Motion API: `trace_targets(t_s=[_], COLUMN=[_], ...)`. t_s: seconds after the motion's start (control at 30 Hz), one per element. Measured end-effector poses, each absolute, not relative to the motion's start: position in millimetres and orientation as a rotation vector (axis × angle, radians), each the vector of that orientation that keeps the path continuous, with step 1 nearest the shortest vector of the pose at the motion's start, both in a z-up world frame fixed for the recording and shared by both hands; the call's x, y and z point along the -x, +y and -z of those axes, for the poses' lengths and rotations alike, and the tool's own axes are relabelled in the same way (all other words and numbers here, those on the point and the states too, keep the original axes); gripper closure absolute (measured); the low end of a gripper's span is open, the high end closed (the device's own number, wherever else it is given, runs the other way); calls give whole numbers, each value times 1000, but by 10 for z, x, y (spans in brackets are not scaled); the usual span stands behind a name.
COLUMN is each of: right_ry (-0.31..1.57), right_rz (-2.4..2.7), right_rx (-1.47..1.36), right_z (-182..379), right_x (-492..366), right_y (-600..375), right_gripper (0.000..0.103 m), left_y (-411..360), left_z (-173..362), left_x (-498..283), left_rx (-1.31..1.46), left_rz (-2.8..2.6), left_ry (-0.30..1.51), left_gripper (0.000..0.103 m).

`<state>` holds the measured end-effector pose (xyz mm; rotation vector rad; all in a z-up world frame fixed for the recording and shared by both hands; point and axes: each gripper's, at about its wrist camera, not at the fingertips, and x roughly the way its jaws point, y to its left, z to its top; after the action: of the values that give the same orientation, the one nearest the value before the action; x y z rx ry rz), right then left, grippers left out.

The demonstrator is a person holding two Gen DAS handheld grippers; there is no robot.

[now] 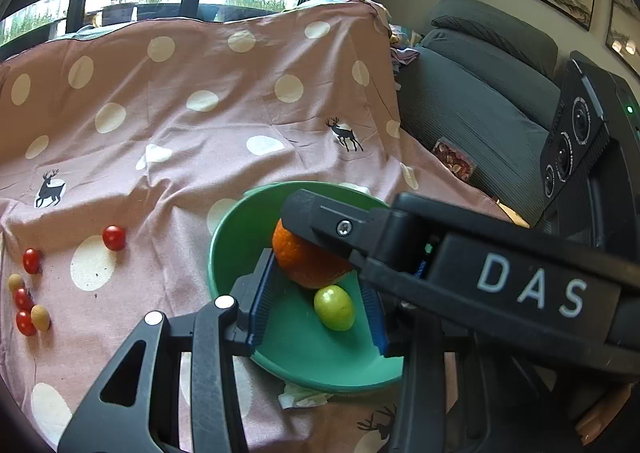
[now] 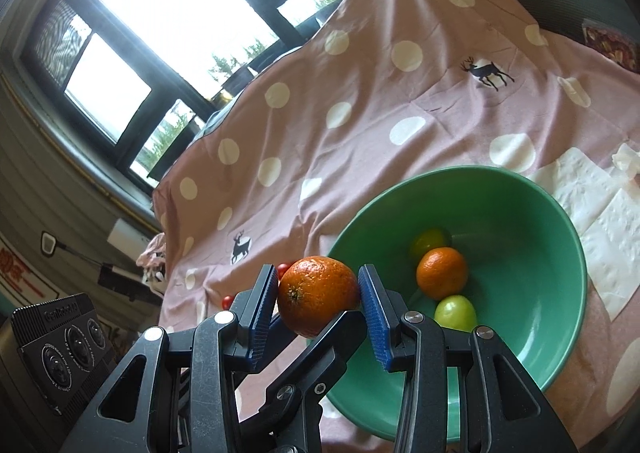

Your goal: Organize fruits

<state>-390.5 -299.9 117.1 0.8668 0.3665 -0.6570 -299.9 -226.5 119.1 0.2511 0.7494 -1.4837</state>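
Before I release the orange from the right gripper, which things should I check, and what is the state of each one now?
1. Right gripper grips the held orange: ok, a pad presses on each side.
2. Held orange is over the green bowl: cannot tell; it sits about at the near rim.
3. Room in the bowl: ok; the second orange and two green fruits leave bare floor.
4. Left gripper is out of the way: not ok; it is open and hangs over the bowl, close beside the held orange.
5. All fruits collected: not ok; cherry tomatoes lie on the tablecloth.
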Motion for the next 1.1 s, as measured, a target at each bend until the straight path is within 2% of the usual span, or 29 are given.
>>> trace_targets(t_s=[1.1], right_ry=[356], right_rz=[740], right_rx=[-968], right_z=[-991], right_x=[4231], right_y=[-3248], right_gripper=[58], left_y=[-2608], left_z=[-1027], left_x=[3255], left_rx=[-311], left_rz=[1548], left_ry=[824], left_gripper=[63])
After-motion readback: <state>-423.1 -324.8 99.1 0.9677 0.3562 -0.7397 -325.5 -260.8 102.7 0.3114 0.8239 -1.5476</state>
